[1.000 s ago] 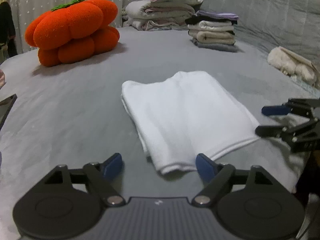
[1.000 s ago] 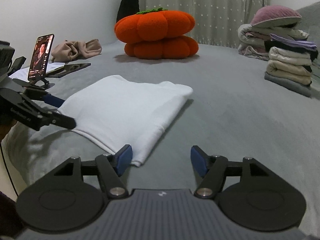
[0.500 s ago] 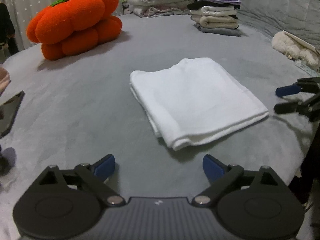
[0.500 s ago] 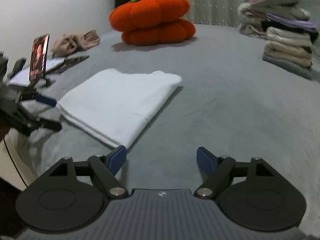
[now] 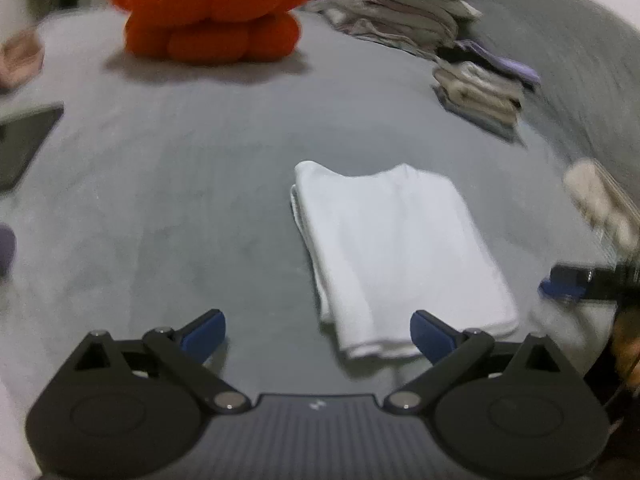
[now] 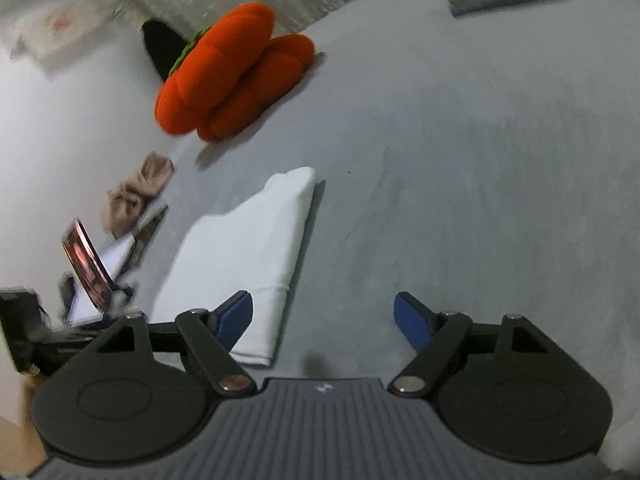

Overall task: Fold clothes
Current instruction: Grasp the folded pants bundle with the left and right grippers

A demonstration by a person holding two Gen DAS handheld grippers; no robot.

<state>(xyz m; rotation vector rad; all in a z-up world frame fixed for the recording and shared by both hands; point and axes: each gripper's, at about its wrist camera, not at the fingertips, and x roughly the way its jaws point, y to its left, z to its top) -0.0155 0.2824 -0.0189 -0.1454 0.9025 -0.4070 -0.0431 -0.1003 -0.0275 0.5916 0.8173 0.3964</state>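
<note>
Garment (image 5: 396,248) folded and lying flat on the grey bed (image 5: 180,208), both grippers empty
Left gripper (image 5: 318,332) and right gripper (image 6: 323,318) hover with fingers spread wide, holding nothing; a careless regrasp could catch just the top layer and peel the fold apart, or drag it askew

The white garment (image 5: 396,248) lies folded into a flat, neat rectangle of several layers on the grey bedspread (image 5: 200,184), well apart from the orange pumpkin cushion (image 5: 212,8) and nearer the camera than it. Its stacked edges (image 6: 256,354) show at the near short end.
</note>
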